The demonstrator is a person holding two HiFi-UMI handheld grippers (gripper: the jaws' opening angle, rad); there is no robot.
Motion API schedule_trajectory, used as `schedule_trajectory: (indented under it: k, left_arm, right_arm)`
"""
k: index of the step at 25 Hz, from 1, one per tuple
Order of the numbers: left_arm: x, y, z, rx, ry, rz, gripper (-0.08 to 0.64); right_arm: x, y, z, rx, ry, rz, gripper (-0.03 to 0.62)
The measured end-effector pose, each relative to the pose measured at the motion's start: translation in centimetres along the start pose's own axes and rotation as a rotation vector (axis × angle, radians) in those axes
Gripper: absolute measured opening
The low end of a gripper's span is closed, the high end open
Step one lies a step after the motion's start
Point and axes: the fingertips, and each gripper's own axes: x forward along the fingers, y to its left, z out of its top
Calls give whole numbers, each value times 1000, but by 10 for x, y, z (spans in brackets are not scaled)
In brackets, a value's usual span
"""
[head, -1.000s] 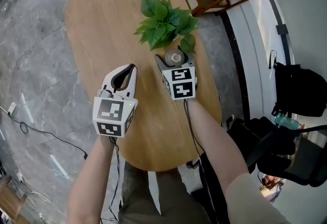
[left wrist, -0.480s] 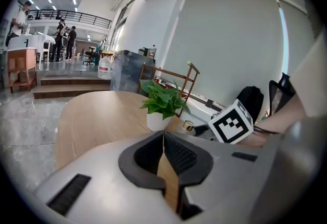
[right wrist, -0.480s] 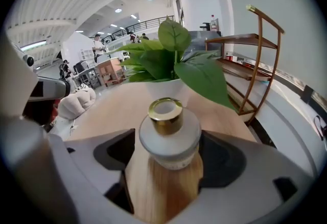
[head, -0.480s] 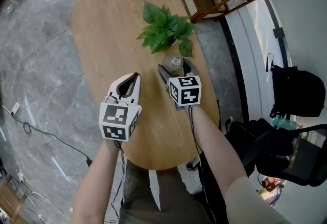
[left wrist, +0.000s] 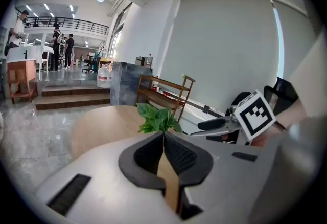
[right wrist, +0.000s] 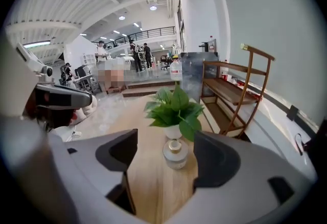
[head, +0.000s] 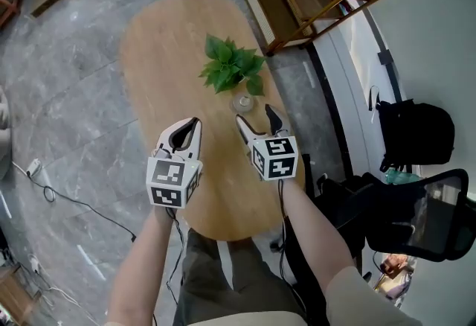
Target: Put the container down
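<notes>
between the right jaws: nothing. the right gripper (head: 256, 117) stands spread wide, both pads bare, with only tabletop showing in the gap.
right gripper, change: a second ago its jaws sat round the container, close up against the plant; half a second ago they had opened with it still between them. now the gripper has drawn back toward the person and the tips sit clear of it.
left gripper (head: 193, 123): jaws pressed together on nothing, held above the table (head: 160, 49) to the left of the other, much as it was a second ago. it plays no part here.
meaning for the task: the container is let go and stands by itself, so the put-down looks done to me. what is left, at a guess, is only carrying the right gripper further off without brushing it.
container, place (head: 243, 103): on the wooden table, just ahead of the open right jaws and apart from them, close beside the pot of the plant (head: 230, 68) on the person's side. whether it touches the pot i cannot tell.
container, look (right wrist: 175, 154): small and squat, rounded body of clear or pale glass, narrow neck with a brass-coloured cap. it is upright, not leaning. what it holds, if anything, i cannot make out.
handling, a judgement: a low round body like that should sit steady, though smooth glass could skid on the wood if nudged.
</notes>
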Motion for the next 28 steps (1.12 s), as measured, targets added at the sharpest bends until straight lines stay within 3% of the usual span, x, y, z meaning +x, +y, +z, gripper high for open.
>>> schedule_trajectory:
  k: [4, 7, 16, 24, 28]
  left_arm:
    - [-28, -7, 42, 27, -38, -2, 8]
    - [-52, -13, 77, 58, -67, -2, 6]
    - [-144, -26, 182, 84, -149, 35, 8]
    - [-232, -54, 238, 175, -207, 34, 8]
    - [-274, -74, 253, 211, -246, 35, 8]
  right_arm:
    - [-40, 10, 51, -24, -56, 13, 322]
    - [-74, 18, 94, -36, -114, 2, 248]
    - [-197, 64, 206, -3, -278, 69, 158]
    - [-311, 95, 260, 78, -403, 69, 48]
    - [-356, 117, 269, 20, -433, 59, 32]
